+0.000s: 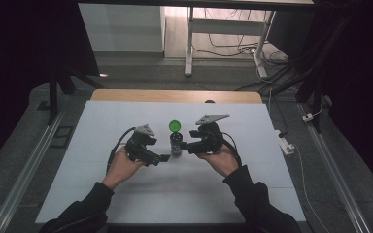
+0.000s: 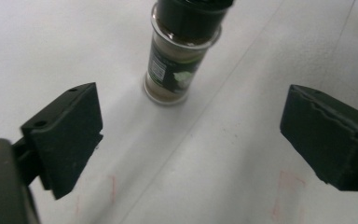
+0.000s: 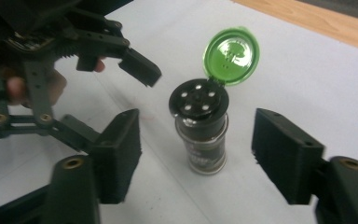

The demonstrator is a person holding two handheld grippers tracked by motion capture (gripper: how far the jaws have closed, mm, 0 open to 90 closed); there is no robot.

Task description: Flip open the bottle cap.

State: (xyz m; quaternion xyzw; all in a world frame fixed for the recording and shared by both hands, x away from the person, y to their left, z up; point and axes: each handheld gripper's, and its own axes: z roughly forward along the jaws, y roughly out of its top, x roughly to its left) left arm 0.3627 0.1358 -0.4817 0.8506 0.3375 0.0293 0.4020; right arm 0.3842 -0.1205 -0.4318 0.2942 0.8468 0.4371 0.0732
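A small glass spice jar (image 1: 176, 144) stands upright on the white table top (image 1: 126, 121), its green flip lid (image 1: 175, 126) hinged open above a black shaker top with holes (image 3: 199, 100). My left gripper (image 1: 163, 158) sits just left of the jar, open, and the left gripper view has the jar (image 2: 179, 56) ahead of its wide-spread jaws. My right gripper (image 1: 184, 145) is close on the jar's right side, open. In the right gripper view the jar (image 3: 205, 140) stands between the jaws without touching them, with the open lid (image 3: 231, 56) above.
The white table top has a wooden strip (image 1: 175, 95) along its far edge. Beyond it stand white desk legs (image 1: 189, 43) and cables on the floor. A white power strip (image 1: 285, 143) lies off the table's right side.
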